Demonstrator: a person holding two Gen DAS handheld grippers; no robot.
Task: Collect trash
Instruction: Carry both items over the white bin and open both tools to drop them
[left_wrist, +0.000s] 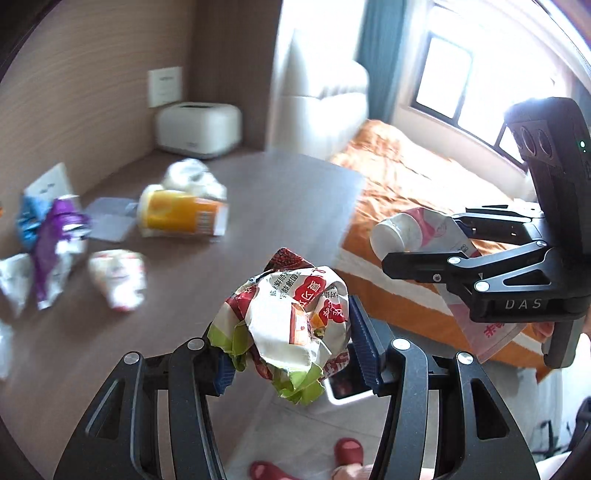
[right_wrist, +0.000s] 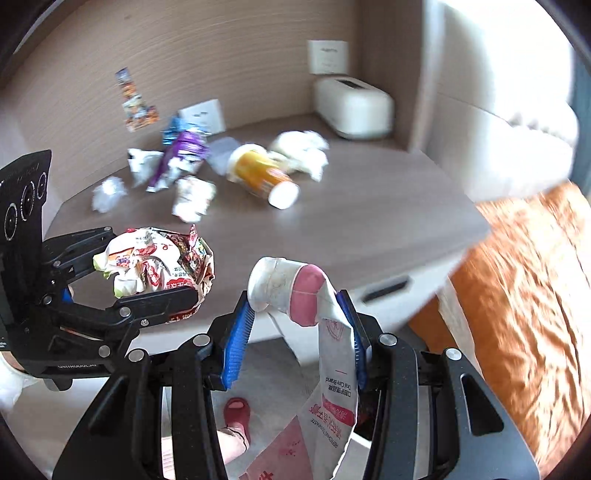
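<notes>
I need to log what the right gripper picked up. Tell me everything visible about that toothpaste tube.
The toothpaste tube is soft, white and pink, with a white cap and printed text. It looks squeezed flat and bent over near the cap. The right gripper holds it between blue pads, off the table, cap up and flat end hanging down.

"DAS" shows on the right gripper; "Oral Care Brand" runs along the toothpaste tube it's holding.

On the table a cup lies on its side among wrappers, with a box behind in the corner and a bed to the right.
</notes>
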